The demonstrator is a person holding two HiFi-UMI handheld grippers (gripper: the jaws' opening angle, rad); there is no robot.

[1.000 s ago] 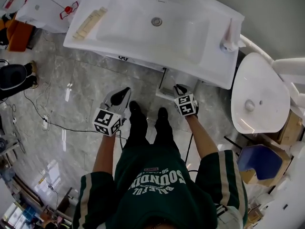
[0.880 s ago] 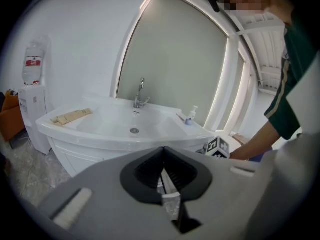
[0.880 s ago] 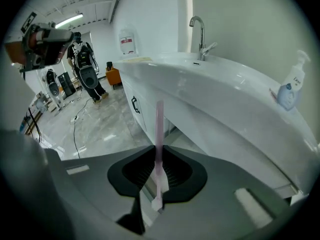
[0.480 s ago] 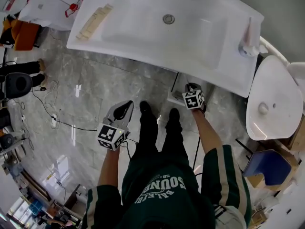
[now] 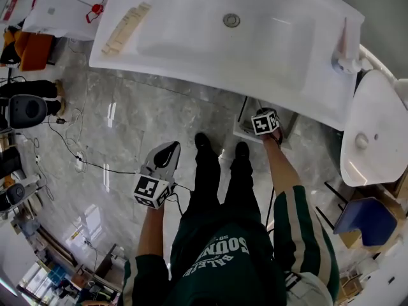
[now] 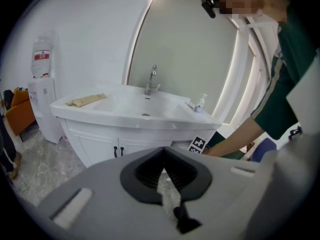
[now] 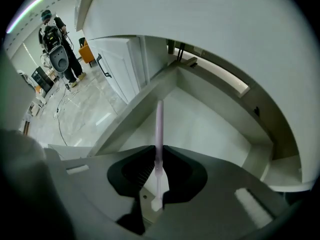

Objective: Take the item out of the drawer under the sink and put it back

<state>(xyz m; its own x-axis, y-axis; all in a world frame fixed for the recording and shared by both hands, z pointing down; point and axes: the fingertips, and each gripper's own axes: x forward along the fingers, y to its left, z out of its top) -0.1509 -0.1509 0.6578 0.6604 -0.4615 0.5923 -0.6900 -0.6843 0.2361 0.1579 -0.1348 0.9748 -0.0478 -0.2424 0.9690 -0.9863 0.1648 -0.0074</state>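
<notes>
Drawer work looked about half done to me. The right tongs [image 7: 159, 151] pointed steeply down into the open drawer [image 7: 205, 119] under the sink [image 5: 191, 43], and they were nipped on a slim pink stick [image 7: 159, 124], maybe a toothbrush handle, though I could not tell for sure. The stick stood up out of the pads with its far end over the drawer's pale, bare bottom, and I could not see whether that end touched it. The left tongs [image 6: 163, 159] hung out over the marble floor [image 5: 127, 120], well apart from the drawer, their tips drawn together with nothing between them. From where things stood I could not say whether the stick was on its way out or going back in. Either way, what was left seemed to be laying it down in the drawer, letting go, and pushing the drawer shut.
</notes>
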